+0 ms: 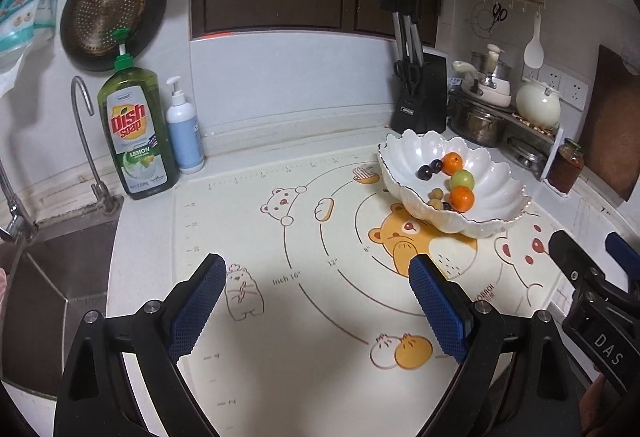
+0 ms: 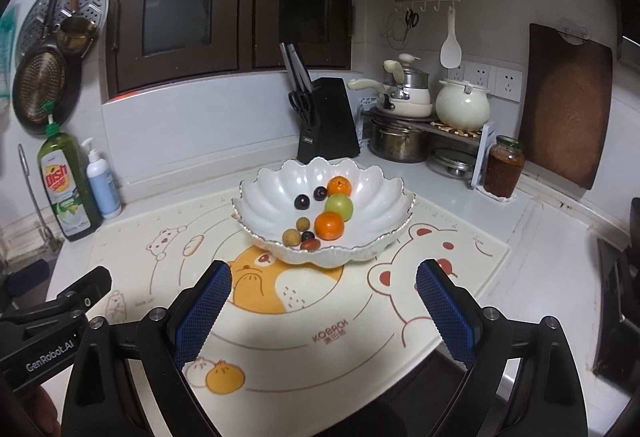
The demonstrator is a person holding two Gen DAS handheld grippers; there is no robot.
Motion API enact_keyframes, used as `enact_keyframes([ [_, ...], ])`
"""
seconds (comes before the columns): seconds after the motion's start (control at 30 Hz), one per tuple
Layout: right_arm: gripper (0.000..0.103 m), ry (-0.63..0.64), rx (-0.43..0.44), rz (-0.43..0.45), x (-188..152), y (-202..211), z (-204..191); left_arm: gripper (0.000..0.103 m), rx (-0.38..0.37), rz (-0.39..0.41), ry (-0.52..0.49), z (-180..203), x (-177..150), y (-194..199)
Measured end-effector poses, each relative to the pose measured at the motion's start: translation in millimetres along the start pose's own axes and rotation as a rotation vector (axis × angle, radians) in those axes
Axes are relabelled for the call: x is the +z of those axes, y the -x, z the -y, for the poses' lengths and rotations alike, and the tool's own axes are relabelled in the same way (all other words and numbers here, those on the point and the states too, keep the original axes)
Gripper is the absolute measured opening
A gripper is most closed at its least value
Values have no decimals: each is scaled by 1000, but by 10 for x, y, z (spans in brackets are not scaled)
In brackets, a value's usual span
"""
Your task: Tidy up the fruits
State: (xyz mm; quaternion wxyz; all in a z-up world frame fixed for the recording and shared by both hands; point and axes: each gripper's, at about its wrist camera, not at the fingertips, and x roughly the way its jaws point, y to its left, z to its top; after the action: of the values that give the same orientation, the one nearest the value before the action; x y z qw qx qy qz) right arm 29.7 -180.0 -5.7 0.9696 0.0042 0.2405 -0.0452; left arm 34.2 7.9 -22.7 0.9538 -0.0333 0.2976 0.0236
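**Fruit in the bowl, both grippers empty**

My left gripper [image 1: 318,301] has its jaws wide apart with nothing between them, only bare mat [image 1: 320,377] below. My right gripper [image 2: 324,301] is the same: jaws spread, nothing held, aimed at the bowl [image 2: 376,193] at 12 o'clock just ahead of it. From the left view the bowl sits at 1 o'clock, further off.

All the fruit lies inside the bowl. Two oranges [image 2: 329,225], one toward the front and one toward the back, a green fruit [image 2: 339,207] between them, dark plums [image 2: 301,202] to their left, and small brown fruits [image 2: 291,237] near the front rim.

I judge the oranges light and firm, with a skin that should grip well against my ribbed pads; I would take one across its middle, from above. The plums look smooth and may slip or bruise, so a gentle squeeze. The small brown ones are the hardest, likely to roll away. The bowl looks like glazed ceramic, scalloped and fragile, so I should avoid knocking its rim.

The mat is flat and printed with bears, probably slightly grippy. Around it: a sink [image 1: 60,277] at 9 o'clock, dish soap [image 1: 134,141], a knife block [image 2: 328,121] behind the bowl, pots [image 2: 400,141] and a jar [image 2: 503,167] at 2 o'clock.
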Motion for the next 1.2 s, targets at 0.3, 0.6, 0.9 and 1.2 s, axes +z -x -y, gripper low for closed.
enact_keyframes([
  [0.3, 94, -29, -4, -5, -158, 246, 2, 94, -4, 39, -11, -92, -197, 305],
  [0.6, 94, -39, -26, -11, -384, 387, 37, 94, 23, 66, -45, -89, -354, 458],
  [0.9, 94, -54, -47, -5, -453, 451, 163, 94, 6, 59, -82, 18, -389, 478],
  [1.2, 94, -62, -56, 6, -431, 477, 220, 94, 6, 61, -88, 53, -383, 480],
])
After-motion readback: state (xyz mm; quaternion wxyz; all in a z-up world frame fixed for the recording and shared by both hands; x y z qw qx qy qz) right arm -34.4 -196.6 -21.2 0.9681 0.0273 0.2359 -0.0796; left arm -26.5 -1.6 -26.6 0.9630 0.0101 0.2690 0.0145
